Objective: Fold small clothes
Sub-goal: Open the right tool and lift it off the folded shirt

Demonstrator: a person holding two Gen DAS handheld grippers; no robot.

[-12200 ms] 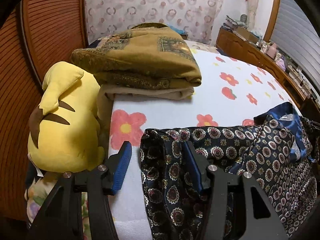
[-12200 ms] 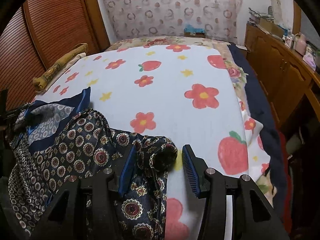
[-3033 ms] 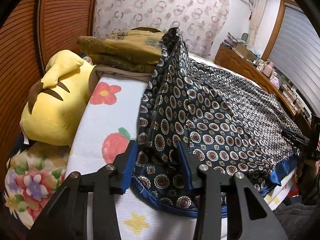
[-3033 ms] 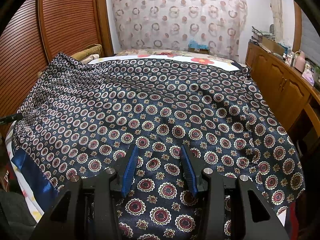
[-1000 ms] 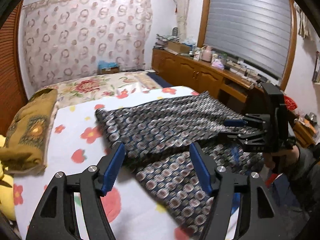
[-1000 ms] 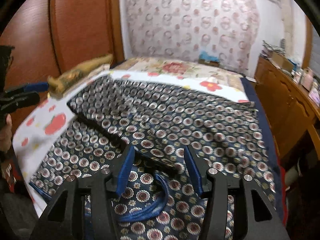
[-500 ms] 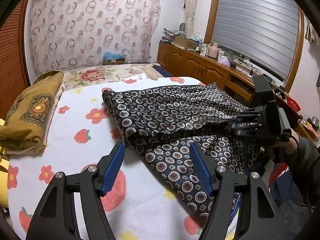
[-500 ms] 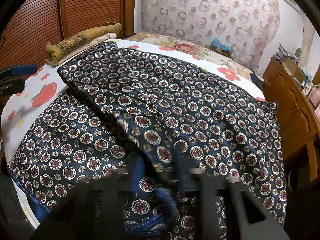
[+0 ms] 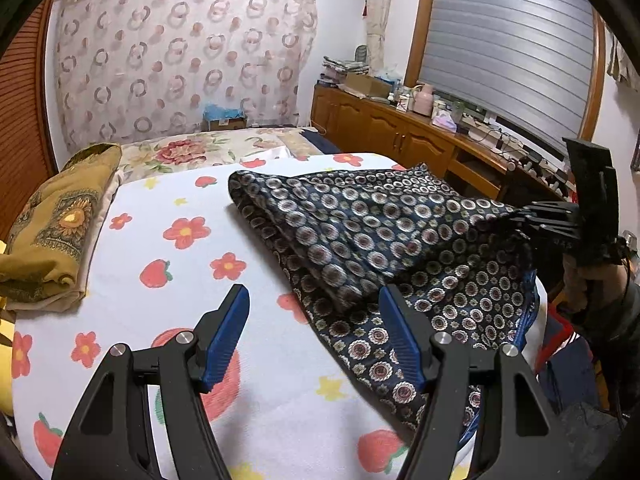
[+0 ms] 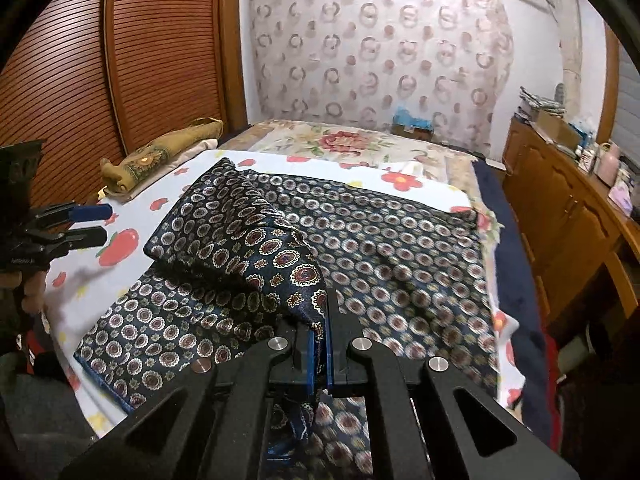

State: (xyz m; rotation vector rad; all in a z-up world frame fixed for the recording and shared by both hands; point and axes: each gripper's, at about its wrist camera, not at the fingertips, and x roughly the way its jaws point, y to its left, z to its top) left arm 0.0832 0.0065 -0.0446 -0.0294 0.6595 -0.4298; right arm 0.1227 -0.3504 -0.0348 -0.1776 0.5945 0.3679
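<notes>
Two views show different things. Only the right wrist view shows the right gripper (image 10: pixel 319 344) up close: its jaws are pressed together, pinching the dark blue cloth (image 10: pixel 280 256) and lifting a fold off the bed (image 10: pixel 132 204). Only the left wrist view shows the left gripper (image 9: pixel 314 320): its jaws are spread wide, empty, just above the cloth's edge.

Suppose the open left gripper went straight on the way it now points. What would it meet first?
Most likely the bedsheet, just left of the patterned cloth's edge. The left gripper points down at the bed; its right finger might brush the cloth, depth being unclear.
</notes>
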